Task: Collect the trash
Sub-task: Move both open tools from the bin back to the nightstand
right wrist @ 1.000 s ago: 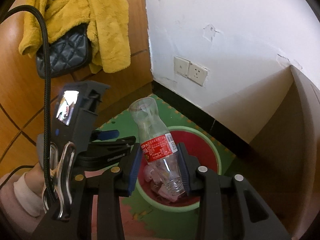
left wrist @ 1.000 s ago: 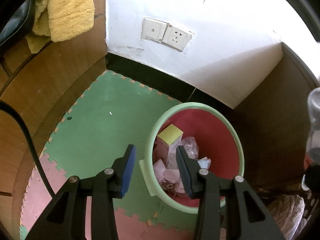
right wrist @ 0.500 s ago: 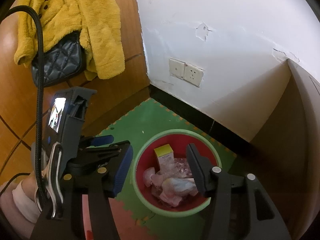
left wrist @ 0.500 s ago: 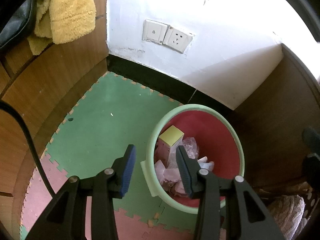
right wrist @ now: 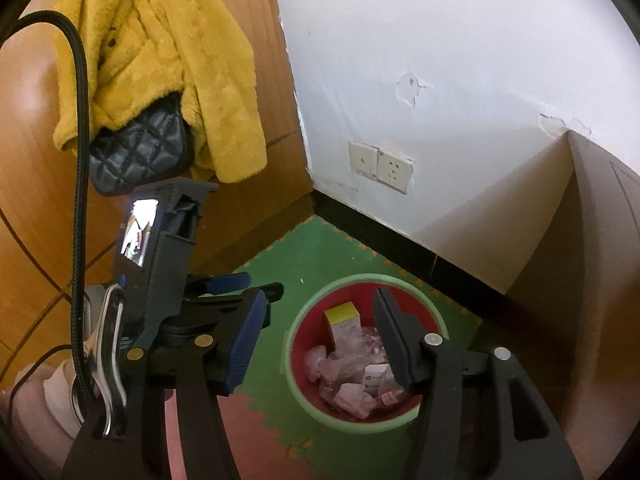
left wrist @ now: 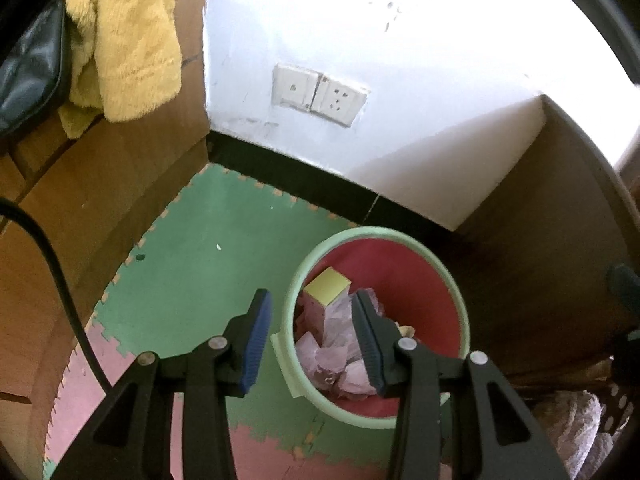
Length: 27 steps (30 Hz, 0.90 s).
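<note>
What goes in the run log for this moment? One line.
phase: after drop | left tongs: open, empty | right tongs: open, empty | bin: upright, holds yellow-topped box and wrappers

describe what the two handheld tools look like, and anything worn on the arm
Both are black plastic. The right tool and left tool each pair a blue-padded finger with a dark one, with silver rivets. The left carries a small screen, a metal clip and a black braided cable. A pale pink sleeve shows.
</note>
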Each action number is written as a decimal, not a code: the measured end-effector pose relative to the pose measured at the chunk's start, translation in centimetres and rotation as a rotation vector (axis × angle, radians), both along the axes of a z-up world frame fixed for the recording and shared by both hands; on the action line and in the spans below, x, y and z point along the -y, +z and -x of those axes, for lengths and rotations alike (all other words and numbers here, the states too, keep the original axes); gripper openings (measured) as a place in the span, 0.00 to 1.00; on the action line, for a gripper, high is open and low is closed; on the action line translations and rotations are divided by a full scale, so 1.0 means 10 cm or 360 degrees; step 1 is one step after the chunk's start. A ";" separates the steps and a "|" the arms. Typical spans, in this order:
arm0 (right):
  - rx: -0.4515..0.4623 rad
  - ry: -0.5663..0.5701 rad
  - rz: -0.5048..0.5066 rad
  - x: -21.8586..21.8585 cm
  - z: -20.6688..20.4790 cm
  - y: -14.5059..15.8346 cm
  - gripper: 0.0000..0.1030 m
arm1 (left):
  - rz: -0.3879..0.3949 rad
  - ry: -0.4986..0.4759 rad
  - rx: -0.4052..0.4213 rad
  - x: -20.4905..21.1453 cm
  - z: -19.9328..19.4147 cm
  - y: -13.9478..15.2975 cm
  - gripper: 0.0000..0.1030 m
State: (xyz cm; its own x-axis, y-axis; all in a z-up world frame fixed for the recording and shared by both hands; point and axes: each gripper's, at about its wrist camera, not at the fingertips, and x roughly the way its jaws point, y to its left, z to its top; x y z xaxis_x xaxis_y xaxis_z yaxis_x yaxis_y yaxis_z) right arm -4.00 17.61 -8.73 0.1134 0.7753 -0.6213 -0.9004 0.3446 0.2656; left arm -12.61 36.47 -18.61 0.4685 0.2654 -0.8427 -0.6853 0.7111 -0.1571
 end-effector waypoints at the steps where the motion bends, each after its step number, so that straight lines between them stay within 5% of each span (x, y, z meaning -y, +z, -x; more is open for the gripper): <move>1: 0.0000 0.0000 -0.0018 0.03 0.01 0.04 0.55 | -0.0005 -0.0007 0.0008 0.01 -0.01 0.03 0.42; 13: 0.0031 -0.0099 -0.0179 0.51 -0.03 0.34 0.55 | -0.0100 -0.0141 0.0124 0.30 -0.14 0.53 0.42; 27: 0.0082 -0.0411 -0.0305 1.25 -0.31 0.56 0.55 | -0.0222 -0.0422 0.0262 0.81 -0.65 1.23 0.42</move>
State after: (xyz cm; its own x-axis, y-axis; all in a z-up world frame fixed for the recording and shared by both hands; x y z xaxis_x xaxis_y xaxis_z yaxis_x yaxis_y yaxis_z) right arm -0.85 5.14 -3.16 0.3495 0.8192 -0.4548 -0.8037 0.5116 0.3040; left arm -6.15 28.37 -6.30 0.6635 0.2234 -0.7141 -0.4472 0.8836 -0.1391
